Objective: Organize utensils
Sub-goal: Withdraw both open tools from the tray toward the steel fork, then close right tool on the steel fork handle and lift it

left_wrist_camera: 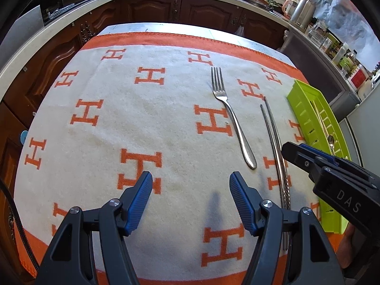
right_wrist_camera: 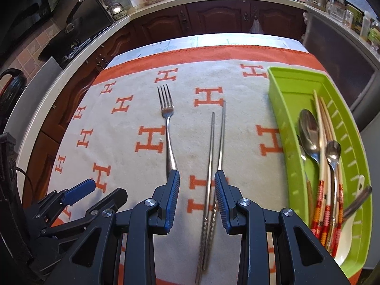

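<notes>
1. Metal chopsticks (right_wrist_camera: 215,152): a thin, stiff, slick pair lying on the counter cloth (right_wrist_camera: 133,166), between fork (right_wrist_camera: 167,118) and green tray (right_wrist_camera: 280,109).
2. Right tongs (right_wrist_camera: 196,178): part-open, empty, straddling the textured handle ends, likely the best hold.
3. Left tongs (left_wrist_camera: 191,181): wide, empty.

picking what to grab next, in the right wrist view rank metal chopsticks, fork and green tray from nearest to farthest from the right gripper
1. metal chopsticks: lying between the fingers of the right gripper, apparently not yet pinched.
2. fork: just left, its handle end by the left finger.
3. green tray: farther right, at the cloth's edge, holding spoons and wooden chopsticks.
</notes>
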Demonstrator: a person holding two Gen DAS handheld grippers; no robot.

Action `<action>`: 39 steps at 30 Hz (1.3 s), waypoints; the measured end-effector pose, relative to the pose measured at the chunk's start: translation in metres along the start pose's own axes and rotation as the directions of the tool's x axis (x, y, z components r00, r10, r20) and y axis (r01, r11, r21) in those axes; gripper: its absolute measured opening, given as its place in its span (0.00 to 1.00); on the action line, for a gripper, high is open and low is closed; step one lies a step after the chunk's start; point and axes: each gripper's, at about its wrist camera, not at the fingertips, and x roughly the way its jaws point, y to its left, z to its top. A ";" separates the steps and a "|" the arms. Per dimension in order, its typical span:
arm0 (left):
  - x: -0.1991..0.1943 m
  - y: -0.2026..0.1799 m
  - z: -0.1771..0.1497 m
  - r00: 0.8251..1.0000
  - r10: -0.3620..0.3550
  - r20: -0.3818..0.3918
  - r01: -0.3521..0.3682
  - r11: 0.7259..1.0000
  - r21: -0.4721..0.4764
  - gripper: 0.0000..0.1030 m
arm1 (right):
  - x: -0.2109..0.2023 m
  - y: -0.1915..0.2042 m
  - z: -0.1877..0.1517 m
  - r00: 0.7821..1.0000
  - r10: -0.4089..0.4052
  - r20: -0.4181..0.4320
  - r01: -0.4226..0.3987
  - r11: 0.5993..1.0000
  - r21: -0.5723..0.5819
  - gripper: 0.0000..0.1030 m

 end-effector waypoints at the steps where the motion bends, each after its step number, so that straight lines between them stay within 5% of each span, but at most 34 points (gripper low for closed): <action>1: 0.000 0.001 0.001 1.000 0.003 0.000 -0.003 1.000 -0.006 0.64 | 0.006 0.003 0.007 1.000 0.011 -0.004 -0.011 1.000 -0.011 0.30; 10: 0.006 0.033 0.015 0.999 0.040 0.008 -0.039 0.994 -0.100 0.64 | 0.060 0.031 0.054 0.997 0.067 -0.038 -0.069 0.996 -0.061 0.30; 16: 0.016 0.048 0.019 0.999 0.035 -0.008 -0.035 0.991 -0.132 0.64 | 0.090 0.049 0.062 1.000 0.007 -0.029 -0.011 0.988 -0.156 0.30; 21: 0.024 0.050 0.019 0.999 0.028 -0.019 -0.030 0.991 -0.131 0.64 | 0.098 0.061 0.061 0.999 -0.053 0.009 0.054 0.969 -0.241 0.13; 23: 0.023 0.048 0.019 1.000 0.025 -0.017 -0.027 0.992 -0.126 0.64 | 0.098 0.059 0.062 0.999 -0.041 0.009 0.042 0.971 -0.234 0.04; 39: 0.004 0.030 0.013 1.000 0.026 0.010 -0.025 0.996 -0.085 0.64 | 0.018 0.013 0.030 0.996 0.080 0.048 -0.076 0.993 -0.086 0.04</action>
